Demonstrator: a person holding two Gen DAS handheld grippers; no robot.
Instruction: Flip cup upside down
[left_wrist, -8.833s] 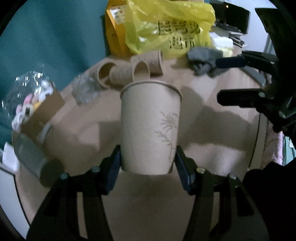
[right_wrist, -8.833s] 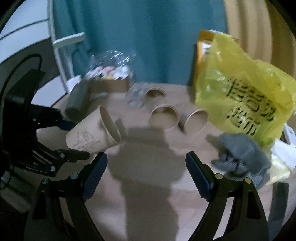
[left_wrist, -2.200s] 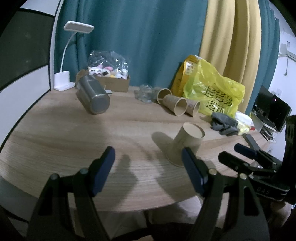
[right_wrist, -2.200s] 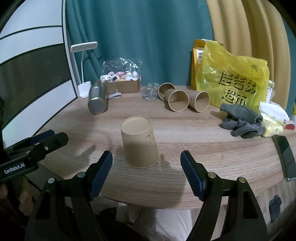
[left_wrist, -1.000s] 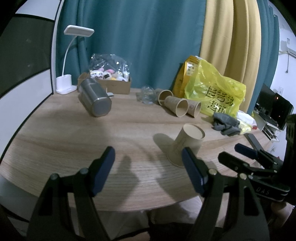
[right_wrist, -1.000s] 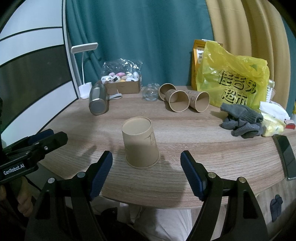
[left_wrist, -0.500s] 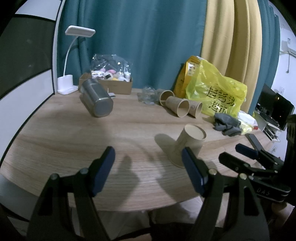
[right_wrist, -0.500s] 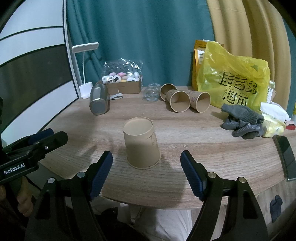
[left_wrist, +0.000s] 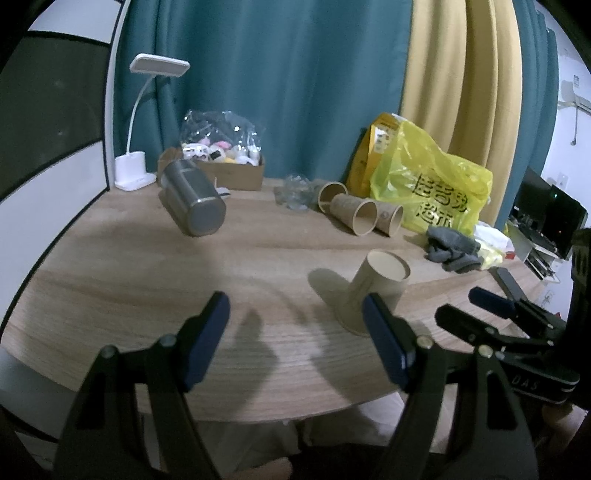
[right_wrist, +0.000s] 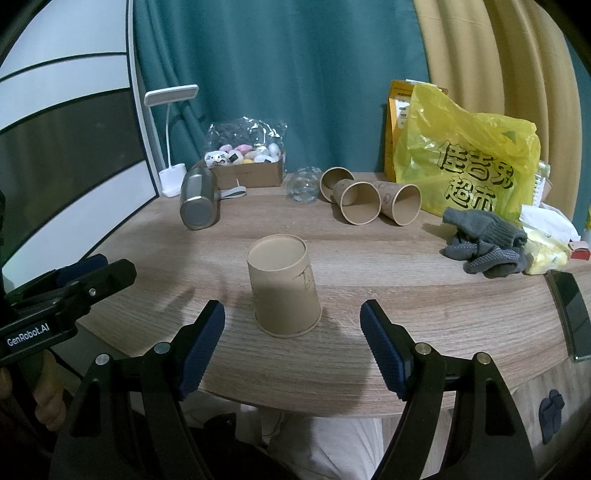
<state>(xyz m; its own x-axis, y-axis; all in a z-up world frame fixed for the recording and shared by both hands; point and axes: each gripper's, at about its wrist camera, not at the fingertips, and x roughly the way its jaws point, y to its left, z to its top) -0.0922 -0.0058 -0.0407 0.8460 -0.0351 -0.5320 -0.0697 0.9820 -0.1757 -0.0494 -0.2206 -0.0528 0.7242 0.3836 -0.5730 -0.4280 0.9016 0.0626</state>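
Observation:
A brown paper cup (right_wrist: 283, 288) stands upside down on the round wooden table (right_wrist: 406, 295), rim down and flat base up. It also shows in the left wrist view (left_wrist: 373, 288), right of centre. My left gripper (left_wrist: 295, 332) is open and empty, held back near the table's front edge, with its right finger in front of the cup. My right gripper (right_wrist: 291, 332) is open and empty, with the cup just beyond the gap between its fingers, untouched. The left gripper also shows at the left of the right wrist view (right_wrist: 70, 291).
Three paper cups (right_wrist: 369, 203) lie on their sides at the back. A steel tumbler (right_wrist: 197, 203) lies at the back left by a cardboard box (right_wrist: 247, 171) and white lamp (right_wrist: 171, 147). A yellow bag (right_wrist: 469, 166), grey gloves (right_wrist: 484, 240) and a phone (right_wrist: 570, 310) are on the right.
Long ago the left gripper held the cup; now the cup stands inverted and free. Over the last second both grippers have barely drifted and nothing else has moved.

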